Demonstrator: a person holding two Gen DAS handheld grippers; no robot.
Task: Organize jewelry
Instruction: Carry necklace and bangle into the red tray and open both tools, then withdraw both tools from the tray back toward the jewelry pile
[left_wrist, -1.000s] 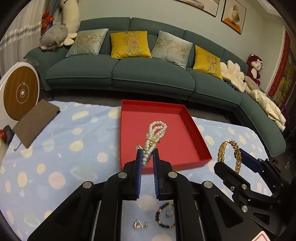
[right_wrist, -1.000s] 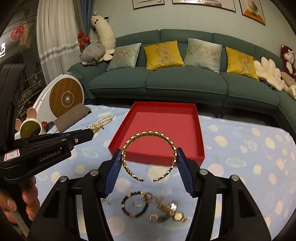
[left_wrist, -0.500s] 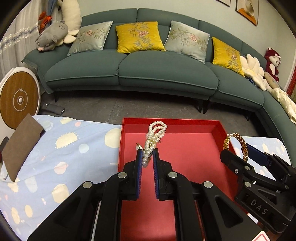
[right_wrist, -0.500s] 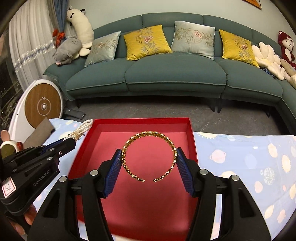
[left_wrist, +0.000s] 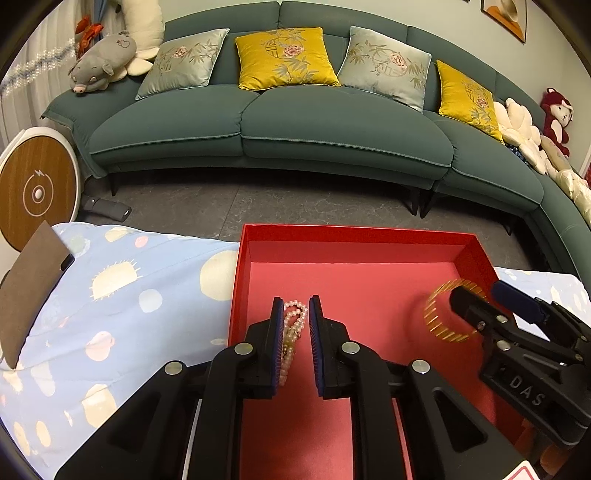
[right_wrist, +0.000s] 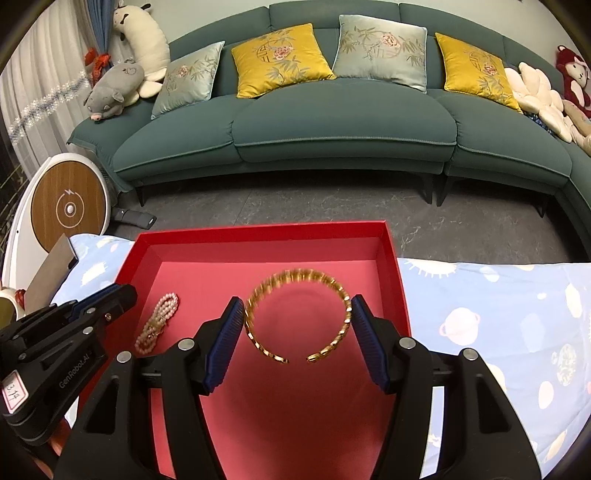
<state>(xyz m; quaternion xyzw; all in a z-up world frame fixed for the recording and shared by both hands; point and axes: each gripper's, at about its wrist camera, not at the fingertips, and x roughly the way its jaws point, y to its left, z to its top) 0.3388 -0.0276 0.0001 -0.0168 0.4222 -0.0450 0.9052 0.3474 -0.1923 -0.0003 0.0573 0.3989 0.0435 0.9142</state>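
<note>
Left gripper (left_wrist: 296, 308) over the red tray (left_wrist: 354, 236), jaws easing apart, pearl bracelet (left_wrist: 291, 328) between them, seemingly lying on the tray floor; right gripper (right_wrist: 297, 314) clamps the gold bangle (right_wrist: 297, 314) above the same tray; blue spotted cloth (left_wrist: 122, 314) underneath.

Each hand-held gripper was black moulded plastic with ribbed blue pads and round silver screws. The left hand-held gripper (left_wrist: 296, 320) bore "GenRobot.AI" lettering and a handwritten white label; the right hand-held gripper (right_wrist: 297, 318) showed raised "DAS" letters.
</note>
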